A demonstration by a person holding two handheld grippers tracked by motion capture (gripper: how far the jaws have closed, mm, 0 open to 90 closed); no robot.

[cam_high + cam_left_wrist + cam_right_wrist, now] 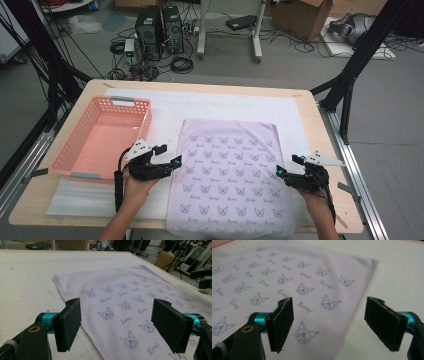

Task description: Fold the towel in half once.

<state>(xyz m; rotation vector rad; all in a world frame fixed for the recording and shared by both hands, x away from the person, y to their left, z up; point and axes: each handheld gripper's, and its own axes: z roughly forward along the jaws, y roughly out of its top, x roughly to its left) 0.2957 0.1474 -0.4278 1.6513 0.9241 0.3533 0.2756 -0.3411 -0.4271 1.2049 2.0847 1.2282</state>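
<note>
Pale lilac rectangular cloth towel (231, 172): soft matt weave, fine nap, printed blue cat faces, stitched hem. Salmon-pink rectangular plastic basket (102, 137): smooth lattice walls, slight sheen. Light wooden table (320, 135): smooth matt edge, topped with a white matt mat (165, 107), faintly scuffed. Gripper fingers (68, 323): flat black matt pads, fuzzy-edged, on glossy teal anodised metal stubs.
</note>
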